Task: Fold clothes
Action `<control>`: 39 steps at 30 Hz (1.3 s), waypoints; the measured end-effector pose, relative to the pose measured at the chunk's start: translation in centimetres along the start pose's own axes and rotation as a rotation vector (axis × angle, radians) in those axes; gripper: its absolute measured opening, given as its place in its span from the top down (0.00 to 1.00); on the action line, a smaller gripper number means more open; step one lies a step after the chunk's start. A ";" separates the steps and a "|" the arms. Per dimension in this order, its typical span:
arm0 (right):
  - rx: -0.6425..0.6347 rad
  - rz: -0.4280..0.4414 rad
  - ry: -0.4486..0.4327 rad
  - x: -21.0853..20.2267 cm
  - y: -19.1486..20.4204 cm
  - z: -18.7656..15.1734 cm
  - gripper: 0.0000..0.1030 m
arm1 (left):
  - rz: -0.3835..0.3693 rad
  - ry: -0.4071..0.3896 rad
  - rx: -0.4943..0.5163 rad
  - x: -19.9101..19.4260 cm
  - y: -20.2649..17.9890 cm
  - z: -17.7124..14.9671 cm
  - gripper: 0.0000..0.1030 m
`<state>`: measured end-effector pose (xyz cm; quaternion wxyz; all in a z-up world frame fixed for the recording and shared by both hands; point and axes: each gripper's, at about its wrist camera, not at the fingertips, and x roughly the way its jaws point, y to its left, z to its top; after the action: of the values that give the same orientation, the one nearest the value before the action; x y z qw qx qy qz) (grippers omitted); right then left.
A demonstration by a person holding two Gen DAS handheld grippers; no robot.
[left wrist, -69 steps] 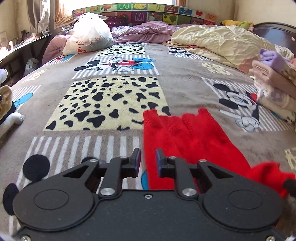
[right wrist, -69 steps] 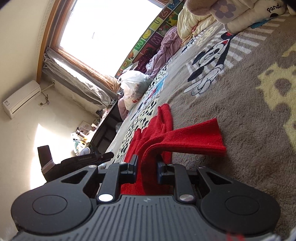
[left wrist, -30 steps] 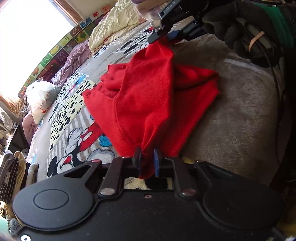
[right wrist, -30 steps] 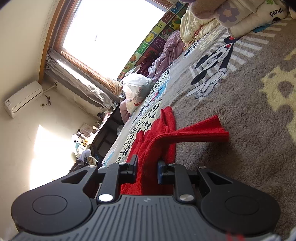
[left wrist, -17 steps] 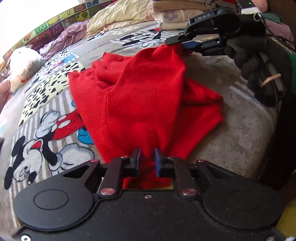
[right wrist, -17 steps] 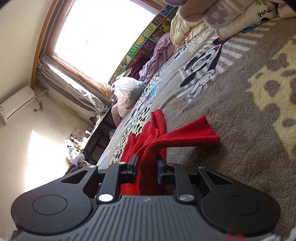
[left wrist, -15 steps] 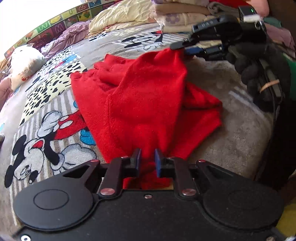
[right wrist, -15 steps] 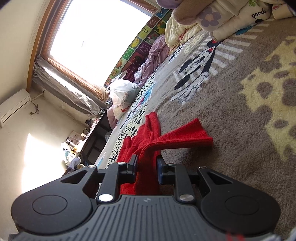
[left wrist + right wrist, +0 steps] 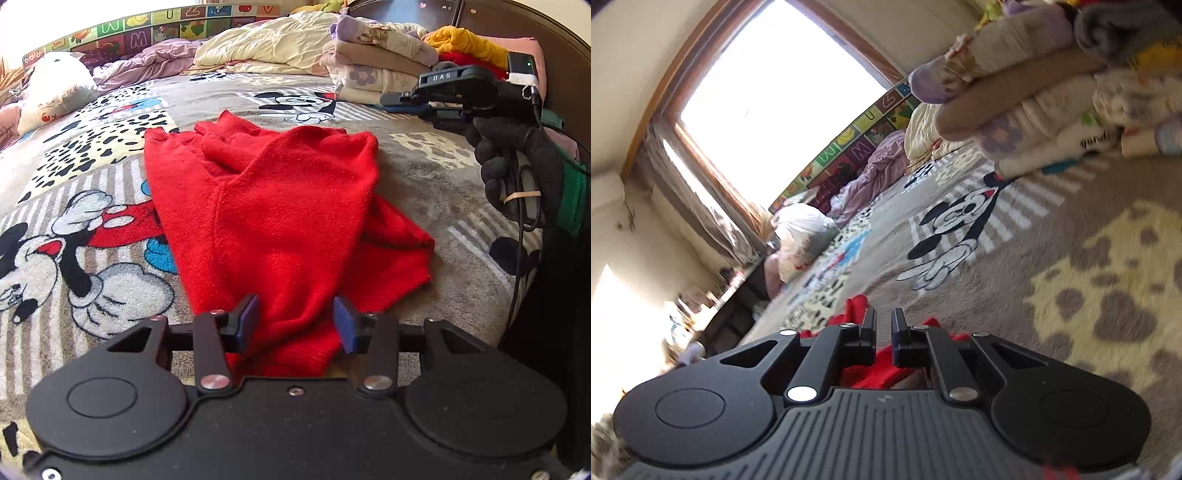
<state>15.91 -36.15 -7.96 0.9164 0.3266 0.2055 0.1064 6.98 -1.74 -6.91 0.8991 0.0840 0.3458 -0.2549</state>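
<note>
My left gripper hangs low over the near edge of the red knitted sweater, its jaws spread wide with the cloth lying loose between them, gripped by neither pad. I judge that leaves the fold free to settle. My right gripper, held up at the far right in a black-gloved hand, has its jaws nearly together with a narrow gap and nothing in it. The sweater lies mid-bed on the grey cartoon-print blanket, one panel doubled over the rest, lumpy and creased at its far end. A stack of folded clothes sits far right.
</note>
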 end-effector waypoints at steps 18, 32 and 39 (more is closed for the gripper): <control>0.105 0.020 0.092 2.5 3.7 0.5 0.94 | -0.036 -0.039 0.025 -0.2 0.6 -0.4 0.55; -0.147 -0.166 0.208 6.3 14.4 3.6 0.94 | 0.005 -0.109 0.155 -0.4 0.2 -1.1 0.55; -0.208 -0.193 0.259 10.6 17.9 2.9 0.94 | -0.009 -0.090 0.102 -0.1 1.6 -1.2 0.85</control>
<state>25.59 -20.58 2.34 0.9171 0.1927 0.3399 0.0797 7.04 0.09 -7.75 0.9071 0.1165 0.2921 -0.2797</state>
